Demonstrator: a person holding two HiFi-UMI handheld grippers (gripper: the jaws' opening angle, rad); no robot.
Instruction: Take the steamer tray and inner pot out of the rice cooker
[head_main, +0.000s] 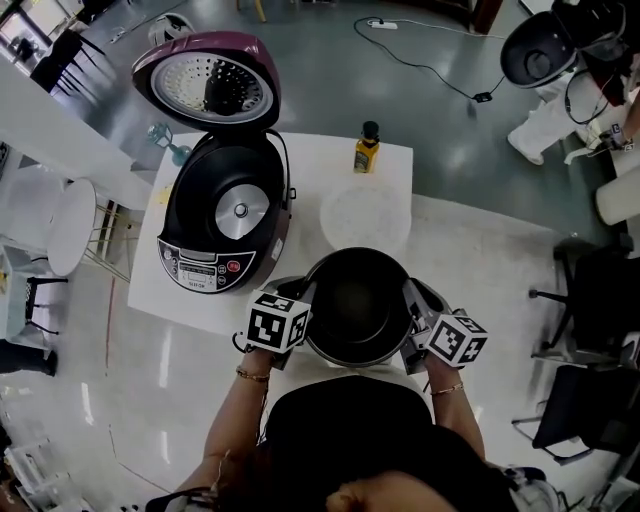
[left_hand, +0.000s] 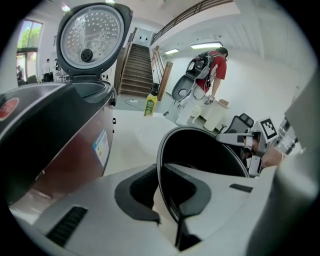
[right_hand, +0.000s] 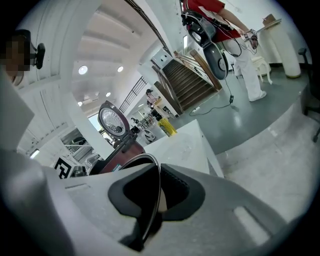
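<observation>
The left tongs (head_main: 308, 302) and right tongs (head_main: 410, 303) are clamping shut on opposite rims of the inner pot (head_main: 358, 305), which should be travelling level toward the tabletop (head_main: 310, 165).

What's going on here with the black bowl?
A person holds a gripper in each hand. The left gripper and right gripper are clamped on opposite sides of the rim of the round black inner pot, holding it near the front edge of the white table, out of the open maroon rice cooker. The round translucent steamer tray already lies on the table.
</observation>
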